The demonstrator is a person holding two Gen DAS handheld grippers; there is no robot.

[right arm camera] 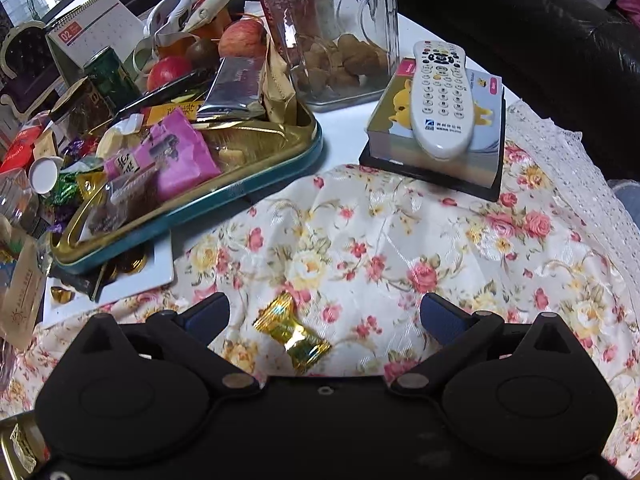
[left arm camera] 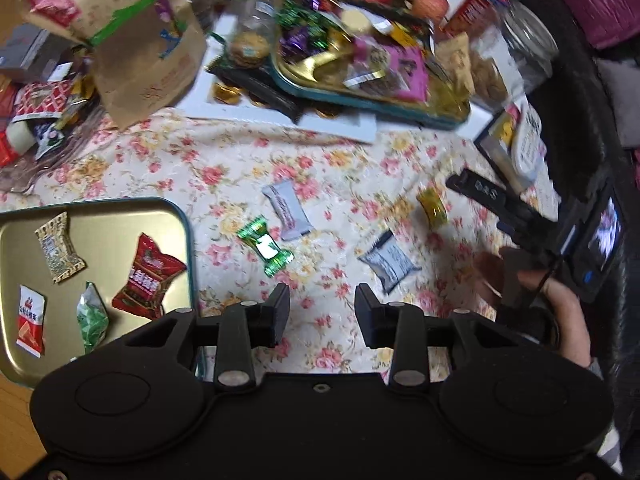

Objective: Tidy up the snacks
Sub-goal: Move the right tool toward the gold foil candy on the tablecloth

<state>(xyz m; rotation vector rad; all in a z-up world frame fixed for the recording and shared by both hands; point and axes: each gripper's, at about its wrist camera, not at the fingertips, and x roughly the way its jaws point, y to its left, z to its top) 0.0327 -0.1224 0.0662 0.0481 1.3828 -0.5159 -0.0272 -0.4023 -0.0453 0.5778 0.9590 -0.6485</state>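
Note:
My left gripper (left arm camera: 322, 312) hangs open over the floral cloth with nothing between its fingers. Beyond it lie a green candy (left arm camera: 265, 247), a white sachet (left arm camera: 287, 211) and a grey packet (left arm camera: 389, 261). At the left a gold tin tray (left arm camera: 116, 216) holds several wrapped snacks, among them a red packet (left arm camera: 147, 276). My right gripper (right arm camera: 325, 314) is open wide, pointing down at a gold-wrapped candy (right arm camera: 292, 334) that lies on the cloth between its fingers, untouched. From the left wrist view this candy (left arm camera: 433, 204) sits just left of the right gripper (left arm camera: 480, 194) and the hand that holds it.
A large teal-rimmed tray (right arm camera: 256, 184) heaped with snacks rests tilted on a white board. Behind it stand a glass jar (right arm camera: 340, 32), apples and cans. A remote (right arm camera: 442, 96) lies on a box at the right. A brown paper bag (left arm camera: 132, 40) stands at the far left.

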